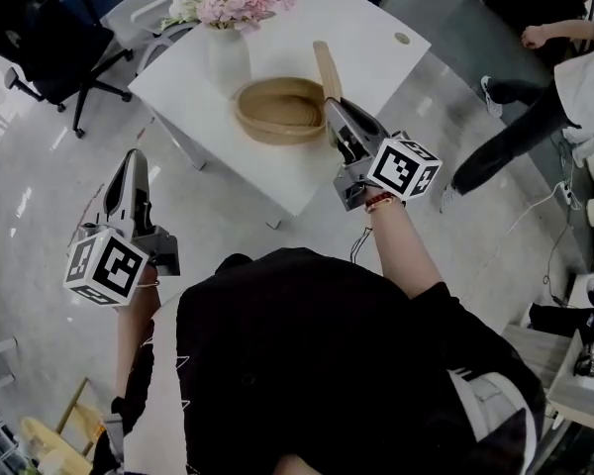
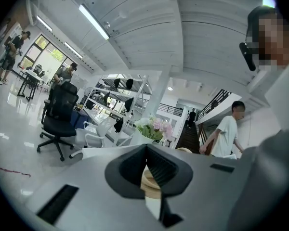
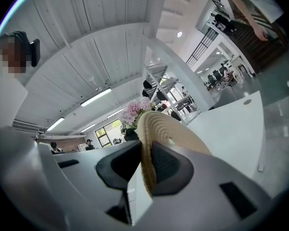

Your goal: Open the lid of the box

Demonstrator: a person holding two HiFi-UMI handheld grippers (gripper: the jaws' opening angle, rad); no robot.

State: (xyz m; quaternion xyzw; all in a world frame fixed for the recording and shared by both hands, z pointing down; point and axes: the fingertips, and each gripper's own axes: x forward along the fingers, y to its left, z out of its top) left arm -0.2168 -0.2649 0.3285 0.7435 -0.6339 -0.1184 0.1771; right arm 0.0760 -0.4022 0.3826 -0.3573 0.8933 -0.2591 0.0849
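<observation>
A round woven box (image 1: pixel 277 110) sits open on the white table (image 1: pixel 376 38). Its flat woven lid (image 1: pixel 327 67) stands on edge just right of the box, tilted up off it. My right gripper (image 1: pixel 332 105) is shut on the lid's near rim. In the right gripper view the lid (image 3: pixel 159 129) is pinched between the two pads of the right gripper (image 3: pixel 145 153). My left gripper (image 1: pixel 131 161) hangs over the floor left of the table, jaws together and holding nothing. In the left gripper view the left gripper (image 2: pixel 147 153) points toward the table, and a sliver of the box (image 2: pixel 148 179) shows beyond it.
A white vase of pink flowers (image 1: pixel 228 57) stands just behind the box. A black office chair (image 1: pixel 49 43) is at far left. A person (image 1: pixel 564 77) stands right of the table, with cables and boxes on the floor there.
</observation>
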